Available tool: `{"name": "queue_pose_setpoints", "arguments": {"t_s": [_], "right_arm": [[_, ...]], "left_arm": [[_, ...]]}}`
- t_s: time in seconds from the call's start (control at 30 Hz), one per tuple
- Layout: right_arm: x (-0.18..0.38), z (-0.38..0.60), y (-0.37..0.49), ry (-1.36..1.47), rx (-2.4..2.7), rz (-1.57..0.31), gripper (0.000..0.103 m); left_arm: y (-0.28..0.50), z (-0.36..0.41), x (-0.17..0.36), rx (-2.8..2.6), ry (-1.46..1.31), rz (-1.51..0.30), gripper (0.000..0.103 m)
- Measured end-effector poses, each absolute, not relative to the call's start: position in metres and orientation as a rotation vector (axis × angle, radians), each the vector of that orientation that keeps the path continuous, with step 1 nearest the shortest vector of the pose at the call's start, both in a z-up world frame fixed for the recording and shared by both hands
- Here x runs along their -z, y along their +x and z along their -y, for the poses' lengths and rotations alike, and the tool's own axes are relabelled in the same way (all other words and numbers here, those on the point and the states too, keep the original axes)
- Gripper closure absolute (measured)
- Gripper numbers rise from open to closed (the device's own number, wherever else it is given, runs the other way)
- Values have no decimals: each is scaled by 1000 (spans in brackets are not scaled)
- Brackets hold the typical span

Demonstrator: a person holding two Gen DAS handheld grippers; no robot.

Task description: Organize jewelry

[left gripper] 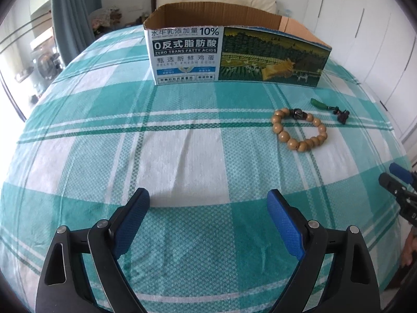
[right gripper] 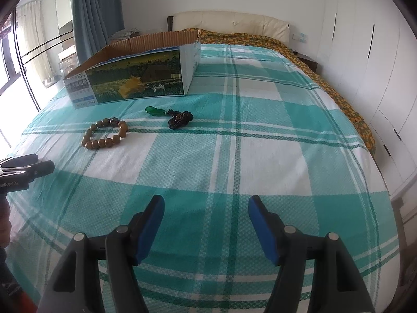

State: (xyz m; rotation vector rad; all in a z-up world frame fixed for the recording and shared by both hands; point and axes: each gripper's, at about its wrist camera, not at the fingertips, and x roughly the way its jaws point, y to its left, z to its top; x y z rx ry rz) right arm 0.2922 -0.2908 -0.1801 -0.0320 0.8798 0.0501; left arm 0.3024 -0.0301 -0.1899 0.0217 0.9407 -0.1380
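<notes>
Nearest, the left gripper [left gripper: 208, 208] and right gripper [right gripper: 206, 214] hover over the checked bedsheet [left gripper: 182, 143], jaws wide apart and holding nothing. Farther on, a wooden bead bracelet [left gripper: 299, 128] lies before the open cardboard box [left gripper: 234, 54], a green pendant [left gripper: 318, 103] on a dark cord between them.

The bed [right gripper: 260, 135] is covered by a sheet checked in teal and white, crossed by thin dark green stripes. The bracelet [left gripper: 299, 128] is made of tan wooden beads, with one dark brown bead among them. The pendant [right gripper: 153, 110] is seen as glossy green, tied to a dark brown knotted cord. The cardboard box [left gripper: 234, 54] is printed in blue and white with a green and yellow farm scene; its inside is plain brown. The fingers [left gripper: 133, 224] are padded in blue on black frames.
</notes>
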Motion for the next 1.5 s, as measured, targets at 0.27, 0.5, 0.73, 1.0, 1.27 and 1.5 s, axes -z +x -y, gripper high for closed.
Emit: {"name": "queue_pose_setpoints", "arguments": {"t_s": [0.27,0.5,0.73,1.0,1.27,1.5], "right_arm": [[185,290,291,-29,-43,-883,35],[187,287,292,-50,-24,-883,34],[187,287,293,-50,-22,-882,34],[187,287,293,-49,-21,-882,34],[187,287,293,-49,-21,-882,34],[187,287,293,-47,-22,-882,33]], "left_arm": [[299,35,193,146,57,-927,5],[311,33,184,233,-43,-942,4],[343,58,167,273,-24,-895,5],[377,87,189,211,100,-939,8],[343,60,183,212,93,-894,52],[330,48,183,239,40,-886,84]]}}
